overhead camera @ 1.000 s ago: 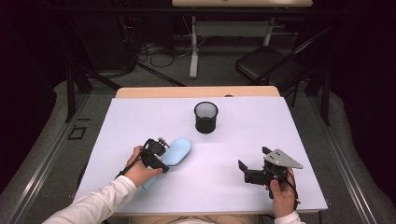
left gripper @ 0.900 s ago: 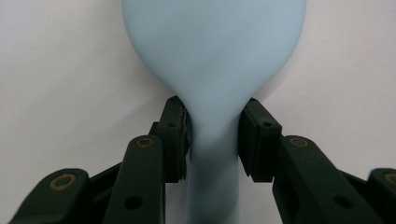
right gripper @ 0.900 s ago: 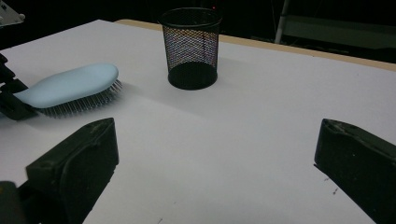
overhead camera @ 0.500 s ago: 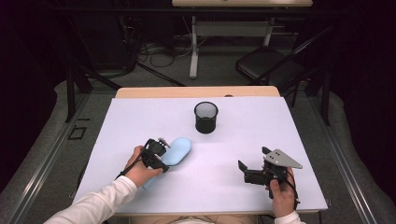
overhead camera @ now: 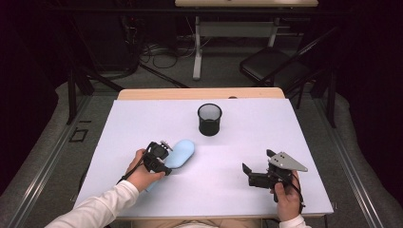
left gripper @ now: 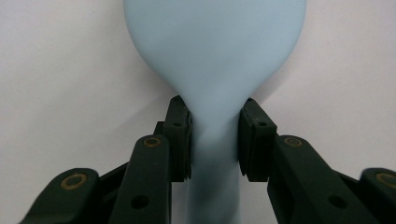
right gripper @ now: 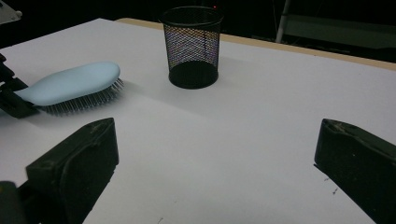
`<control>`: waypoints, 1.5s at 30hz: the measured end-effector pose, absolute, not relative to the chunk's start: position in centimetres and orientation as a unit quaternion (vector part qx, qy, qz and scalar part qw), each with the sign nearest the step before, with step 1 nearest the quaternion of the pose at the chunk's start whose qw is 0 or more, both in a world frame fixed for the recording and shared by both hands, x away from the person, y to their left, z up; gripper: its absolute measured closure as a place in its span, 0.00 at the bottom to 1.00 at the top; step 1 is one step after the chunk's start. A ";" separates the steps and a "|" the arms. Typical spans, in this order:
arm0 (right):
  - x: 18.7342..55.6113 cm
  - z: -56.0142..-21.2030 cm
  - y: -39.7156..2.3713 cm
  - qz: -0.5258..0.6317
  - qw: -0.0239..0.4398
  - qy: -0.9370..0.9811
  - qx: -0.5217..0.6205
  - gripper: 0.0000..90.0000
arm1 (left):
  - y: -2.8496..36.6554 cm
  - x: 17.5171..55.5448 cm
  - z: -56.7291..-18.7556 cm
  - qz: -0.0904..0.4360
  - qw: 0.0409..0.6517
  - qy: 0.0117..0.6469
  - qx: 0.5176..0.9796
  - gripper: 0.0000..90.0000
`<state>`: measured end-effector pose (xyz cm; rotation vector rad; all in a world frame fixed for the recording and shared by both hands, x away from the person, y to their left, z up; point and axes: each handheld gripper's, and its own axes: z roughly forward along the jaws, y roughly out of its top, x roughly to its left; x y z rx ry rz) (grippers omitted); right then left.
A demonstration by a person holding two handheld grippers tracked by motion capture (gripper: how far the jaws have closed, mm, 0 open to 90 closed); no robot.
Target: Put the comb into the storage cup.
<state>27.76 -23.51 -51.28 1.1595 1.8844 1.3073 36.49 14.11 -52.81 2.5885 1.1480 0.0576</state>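
- High view first: the left gripper (overhead camera: pixel 164 159) sits low on the white table (overhead camera: pixel 142 118), clamped to a pale blue hairbrush (overhead camera: pixel 180 153) that lies flat at the table's near left, head pointing toward the far right.
- Left gripper view gets right in close: the pads (left gripper: pixel 180 140) press both sides of the hairbrush's narrow neck, just where the handle widens into the oval head. That pinch is hard to make out from above.
- Right gripper view brings something new: bristles under the hairbrush (right gripper: pixel 70 84), facing down onto the table, with the smooth back up.
- Same view shows the black mesh cup (right gripper: pixel 191 46) standing upright, well apart from the brush head; from above it sits near the table's far middle.
- Over to the right gripper (overhead camera: pixel 254 173): held at the near right, jaws spread wide with nothing between them, bare table showing in the gap.
- High view alone gives the grey three-cornered plate (overhead camera: pixel 287 161) on top of it, and a white sleeve (overhead camera: pixel 95 209) on the left forearm.
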 end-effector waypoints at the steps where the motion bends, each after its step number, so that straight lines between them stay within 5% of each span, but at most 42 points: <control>1: 27.8 -51.3 -23.5 0.488 0.282 0.704 0.432 0.00 | 14.1 36.5 -52.8 0.020 0.154 0.400 0.903 0.77; 45: 27.8 -51.3 -23.5 0.489 0.282 0.703 0.433 0.00 | 15.9 37.5 -51.0 0.048 0.227 0.426 0.875 0.77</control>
